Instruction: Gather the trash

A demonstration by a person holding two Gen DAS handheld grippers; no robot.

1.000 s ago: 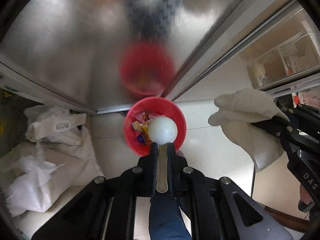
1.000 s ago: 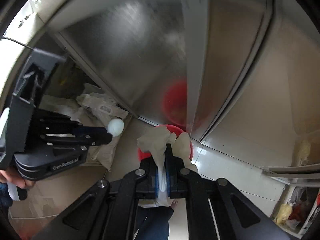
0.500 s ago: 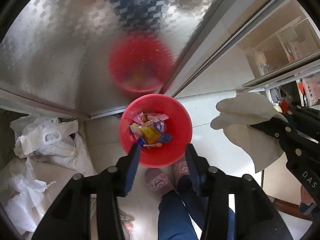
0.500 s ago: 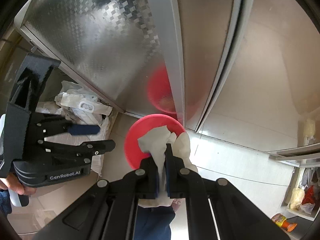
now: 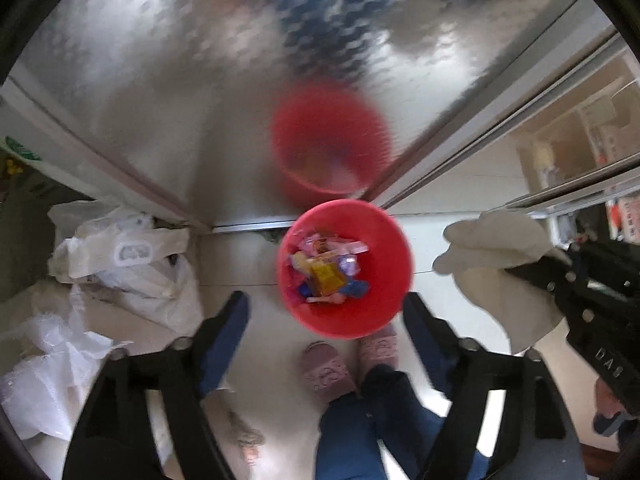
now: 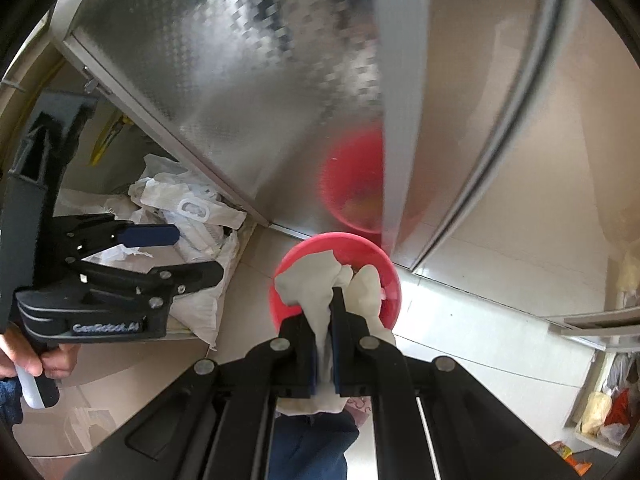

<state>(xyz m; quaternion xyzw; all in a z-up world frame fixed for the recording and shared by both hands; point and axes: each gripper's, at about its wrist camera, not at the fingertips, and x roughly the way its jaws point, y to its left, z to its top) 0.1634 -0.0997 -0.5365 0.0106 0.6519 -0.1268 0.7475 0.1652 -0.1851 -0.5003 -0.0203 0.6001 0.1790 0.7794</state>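
Left wrist view: my left gripper [image 5: 324, 312] fingers are opening, empty, above the red bin [image 5: 345, 268] at centre; right gripper [image 6: 325, 312] fingers stay clamped on white tissue [image 6: 320, 280].

We read "GenRobot.AI" on the black plastic left gripper [image 6: 192, 254] body, and "DAS" on the black right gripper [image 5: 520, 270].

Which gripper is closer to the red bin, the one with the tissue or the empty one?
Hard to call. The empty left gripper, jaws opening, frames the red bin; the right gripper, shut on the tissue, also hangs above it.
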